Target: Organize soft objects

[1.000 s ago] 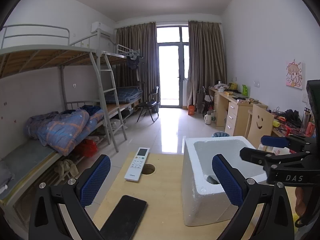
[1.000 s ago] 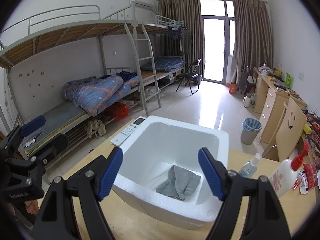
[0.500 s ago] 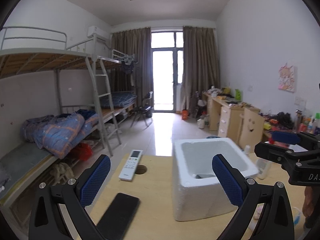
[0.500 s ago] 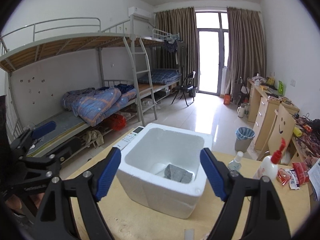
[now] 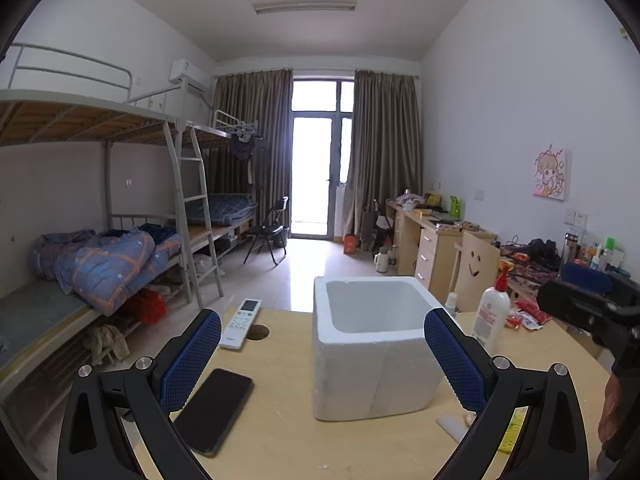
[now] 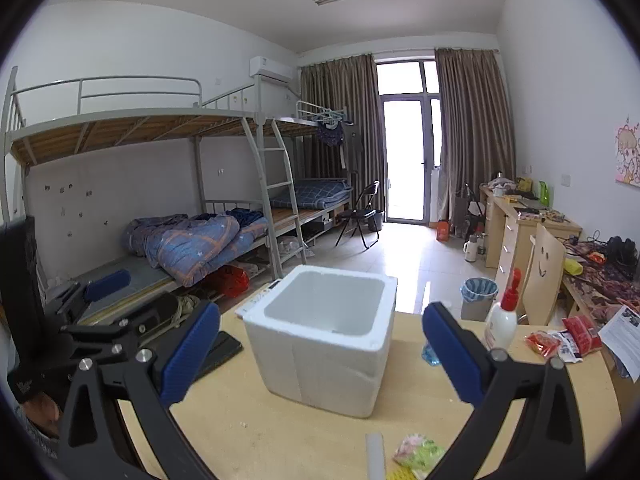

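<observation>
One white foam box (image 5: 372, 344) sits upright on the wooden table (image 5: 280, 432), mouth facing up; we see it roughly square, so no clear long axis, and in the right wrist view (image 6: 324, 336) one corner is turned toward us. We can't see any soft item inside it from either view, only the pale inner walls. Counted on the table: one black phone (image 5: 214, 410) lying flat left of the box, long axis running diagonally away from us; one white remote (image 5: 241, 323) beyond it, pointing toward the far edge, just beside a round cable hole (image 5: 258, 333); one white pump bottle with a red top (image 5: 491, 316) upright to the right of the box; one small clear bottle (image 5: 451, 303) between box and pump bottle. One soft green-pink packet (image 6: 418, 454) lies at the near edge in the right wrist view, just beside a pale flat strip (image 6: 375, 454); red snack packets (image 6: 560, 338) sit at the far right. Two grippers: left gripper (image 5: 322, 356) spread wide, blue pads well apart, nothing between them, touching nothing; the box shows in the gap but sits beyond the tips. Right gripper (image 6: 320, 352) equally wide, empty, also clear of the box. We see each gripper at the edge of the other's view.
</observation>
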